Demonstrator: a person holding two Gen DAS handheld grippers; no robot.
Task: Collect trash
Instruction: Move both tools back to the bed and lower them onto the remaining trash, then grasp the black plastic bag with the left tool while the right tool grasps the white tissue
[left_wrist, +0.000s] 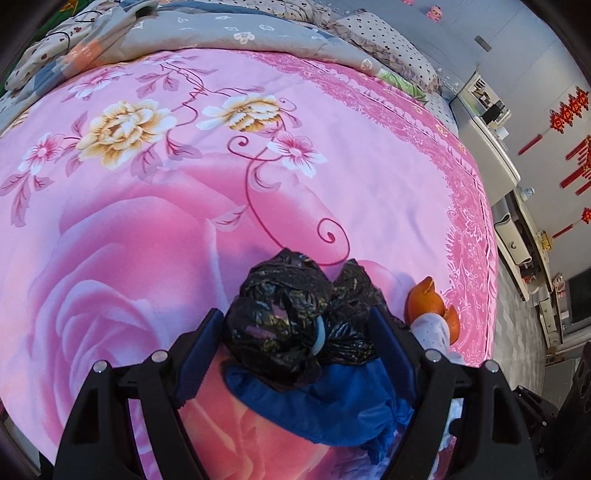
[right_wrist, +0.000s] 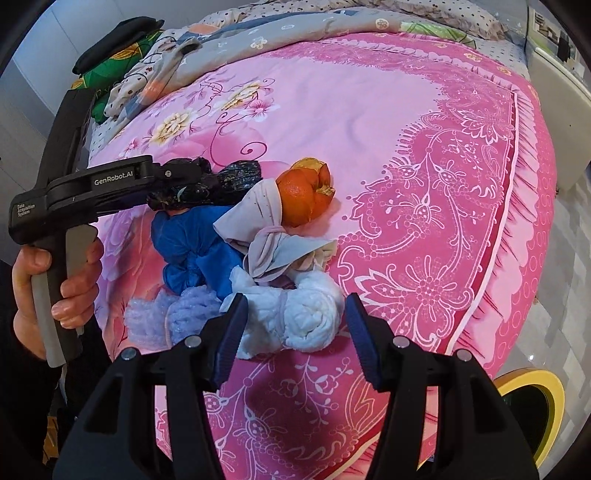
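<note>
Black plastic fills the gap between your left jaws: a crumpled black bag (left_wrist: 280, 317) lies on the pink floral bedspread (left_wrist: 147, 206), its bulk running away from you along the line of the fingers, with a second black lobe leaning toward the right-hand finger. Your left gripper (left_wrist: 295, 332) stands wide around it; the left wrist view shows the bag between both blue pads, close to them, but whether the pads press on it cannot be told.

Just under the black bag, nearer you, a blue bag (left_wrist: 332, 406) spreads across the bedspread. Beside the right-hand finger lies an orange peel (left_wrist: 430, 299), partly covered by a pale cloth scrap (left_wrist: 432, 326).

From the right wrist view, your left hand (right_wrist: 55, 280) grips the tool's handle at the picture's left, and the tool reaches level across toward the black bag at the far end of the pile.

Your right gripper (right_wrist: 295, 325) stands released around a wad of white tissue (right_wrist: 306, 314) at the pile's near end. The wad's long axis runs crosswise, from one finger toward the other; the left finger sits at its edge, the right finger just beside it with a sliver of bedspread between. Left of the wad lies a pale lilac foam scrap (right_wrist: 159, 321). A yellow-rimmed bin (right_wrist: 532, 402) shows at the lower right, beyond the bed's edge.
</note>
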